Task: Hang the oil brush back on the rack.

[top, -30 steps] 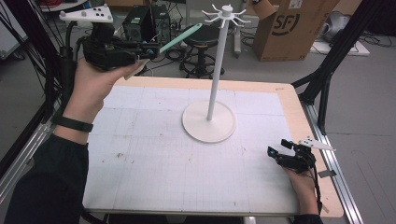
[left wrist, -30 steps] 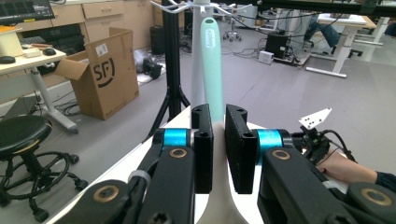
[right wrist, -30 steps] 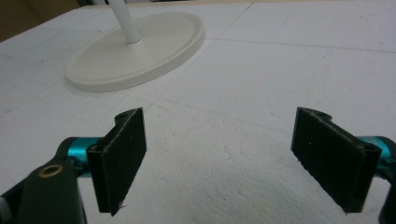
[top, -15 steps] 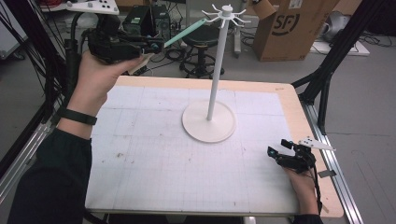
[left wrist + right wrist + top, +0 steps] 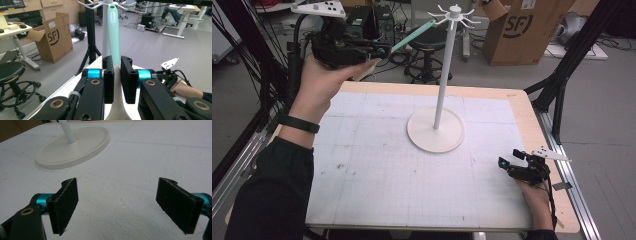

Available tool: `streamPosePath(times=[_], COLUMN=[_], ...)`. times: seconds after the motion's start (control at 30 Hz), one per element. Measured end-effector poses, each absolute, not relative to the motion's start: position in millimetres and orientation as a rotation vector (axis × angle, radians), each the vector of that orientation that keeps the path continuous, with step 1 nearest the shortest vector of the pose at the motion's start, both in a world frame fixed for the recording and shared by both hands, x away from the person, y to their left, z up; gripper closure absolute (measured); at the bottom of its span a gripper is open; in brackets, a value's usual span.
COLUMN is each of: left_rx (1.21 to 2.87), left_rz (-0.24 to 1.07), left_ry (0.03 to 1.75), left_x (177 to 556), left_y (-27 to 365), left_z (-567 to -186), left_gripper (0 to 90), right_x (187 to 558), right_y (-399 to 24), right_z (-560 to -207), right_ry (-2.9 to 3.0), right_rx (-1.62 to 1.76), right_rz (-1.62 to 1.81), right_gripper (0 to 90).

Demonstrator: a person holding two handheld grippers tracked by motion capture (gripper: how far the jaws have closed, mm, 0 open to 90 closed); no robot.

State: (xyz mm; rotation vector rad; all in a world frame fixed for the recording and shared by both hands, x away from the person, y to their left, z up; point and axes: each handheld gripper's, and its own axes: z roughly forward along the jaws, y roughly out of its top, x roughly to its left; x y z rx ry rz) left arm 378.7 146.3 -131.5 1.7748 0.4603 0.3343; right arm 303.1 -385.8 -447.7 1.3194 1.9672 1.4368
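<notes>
While the hanging step is in hand, items run largest to smallest.

Table: white gridded top, wooden rim; lies well below the left fingers.

Stand: white pole on a round base, hooked crown just ahead of the left fingers.

Cardboard box, stool: on the floor beyond, off the path.

Left gripper: fingers clamped on the spatula's pale handle.

Right gripper: fingers wide apart, empty, resting low near the base.

Spatula: mint green, pointing away from the fingers, hanging hole near the crown. Advice: line the hole with one hook; neighbouring hooks may snag.
</notes>
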Motion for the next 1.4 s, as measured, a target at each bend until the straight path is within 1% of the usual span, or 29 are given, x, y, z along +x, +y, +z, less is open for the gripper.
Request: streamPosePath(times=[0.97, 1.0, 1.1, 1.2, 1.23, 1.3, 1.4], left_rx=[1.844, 1.831, 1.821, 1.835, 1.826, 1.827, 1.859], left_rz=[0.334, 0.330, 0.345, 0.396, 0.409, 0.396, 0.415], left_ry=[0.477, 0.480, 0.499, 0.498, 0.494, 0.498, 0.519], left_x=[390, 389, 387, 380, 377, 373, 368], left_y=[121, 121, 124, 131, 135, 144, 162], left_z=[-148, -148, -147, -150, -153, -163, -184], left_gripper=[80.8, 78.6, 59.5, 45.8, 42.5, 37.1, 33.1], right_x=[303, 303, 303, 303, 303, 303, 303], right_y=[-386, -386, -386, -386, -386, -386, -385], right_z=[-448, -448, -448, -448, -448, -448, -448], right_ry=[1.968, 1.968, 1.968, 1.969, 1.969, 1.970, 1.969], right_rx=[1.316, 1.316, 1.317, 1.315, 1.315, 1.312, 1.314], right_rz=[1.434, 1.435, 1.434, 1.438, 1.436, 1.436, 1.433], right_gripper=[17.2, 17.2, 17.2, 17.2, 17.2, 17.2, 17.2])
